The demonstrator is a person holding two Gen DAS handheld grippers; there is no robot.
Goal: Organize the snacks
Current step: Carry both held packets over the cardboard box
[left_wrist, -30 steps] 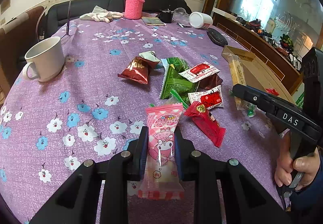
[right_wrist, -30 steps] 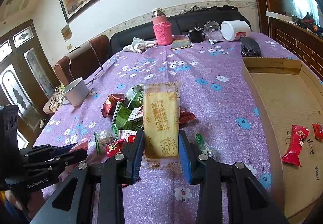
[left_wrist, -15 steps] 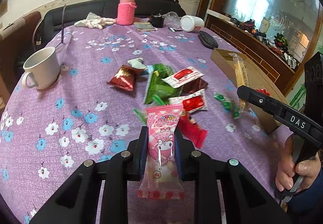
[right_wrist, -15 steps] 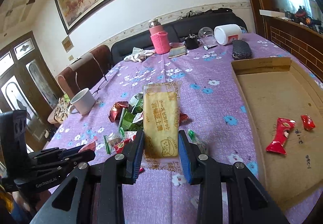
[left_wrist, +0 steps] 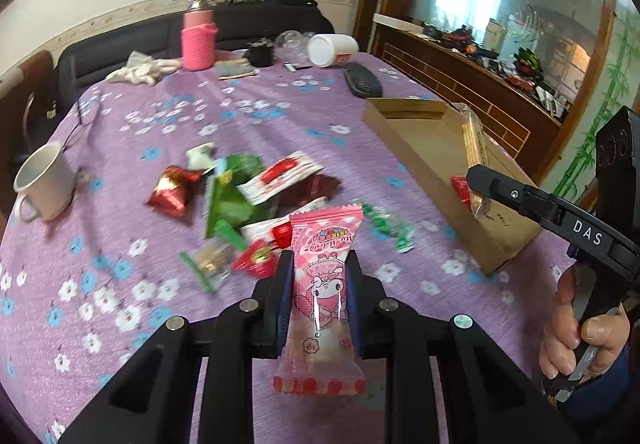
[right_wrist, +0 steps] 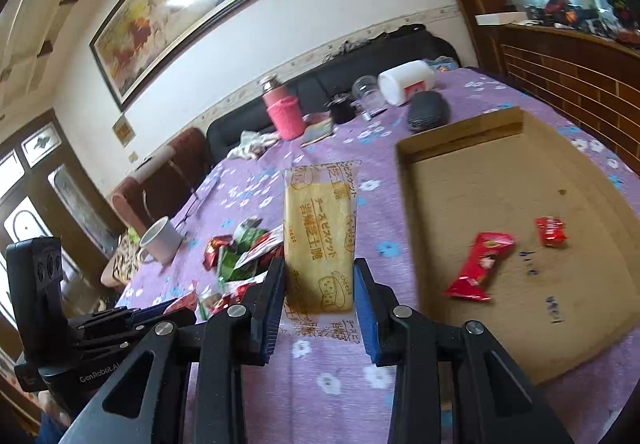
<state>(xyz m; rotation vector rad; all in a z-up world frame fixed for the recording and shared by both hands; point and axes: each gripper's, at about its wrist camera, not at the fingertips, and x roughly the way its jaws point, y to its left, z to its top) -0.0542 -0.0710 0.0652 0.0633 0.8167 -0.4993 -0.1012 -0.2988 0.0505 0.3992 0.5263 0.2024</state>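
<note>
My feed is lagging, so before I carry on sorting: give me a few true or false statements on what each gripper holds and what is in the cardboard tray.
1. The left gripper is shut on a pink candy packet. True.
2. The right gripper is empty. False: it is shut on a yellow cheese biscuit packet.
3. The cardboard tray holds two red snack packets. True.
4. The white mug lies on its side. False: it stands upright on the purple tablecloth.
5. Every snack is already in the tray. False: a snack pile remains on the tablecloth.
</note>
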